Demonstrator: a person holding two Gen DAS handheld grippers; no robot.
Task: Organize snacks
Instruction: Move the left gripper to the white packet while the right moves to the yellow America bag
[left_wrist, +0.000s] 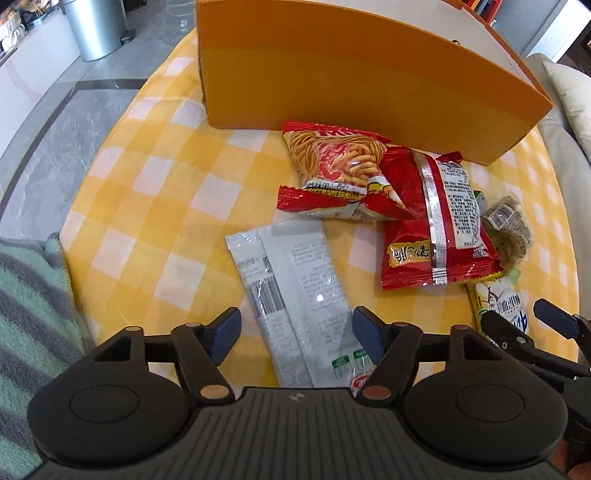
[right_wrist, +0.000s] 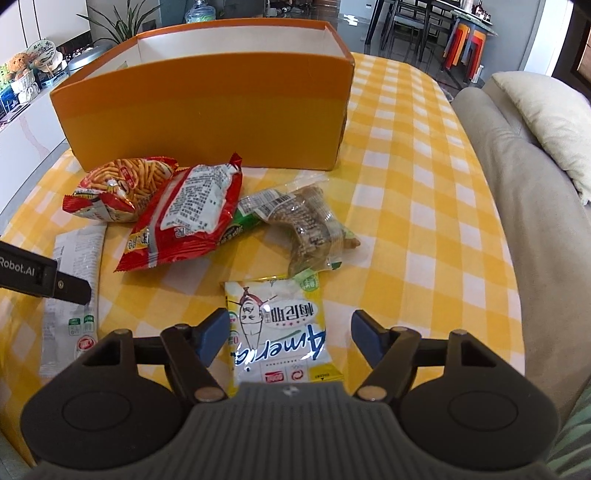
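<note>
Your left claw (left_wrist: 295, 334) hangs spread wide over the flat grey-white foil sachet (left_wrist: 291, 295), its blue pads on either side of the sachet without touching it. Your right claw (right_wrist: 290, 338) is just as wide apart, straddling the white-and-yellow printed snack packet (right_wrist: 280, 328) that lies on the yellow-and-white checked cloth of the counter (right_wrist: 424, 221).

From the right wrist view, at 12 o'clock beyond that packet sits the clear bag of brown biscuits (right_wrist: 310, 225), resting on a green wrapper (right_wrist: 240, 227). At 11 o'clock lies the red crinkled snack bag (right_wrist: 184, 218), label side up, overlapping the green wrapper's edge. Further toward 10 o'clock is the red-and-orange bag printed with fried sticks (right_wrist: 125, 188), touching the red one.

Farthest off, from 11 to 12 o'clock, stands the open orange cardboard box (right_wrist: 207, 110) with a white interior, close behind the fried-stick bag.
</note>
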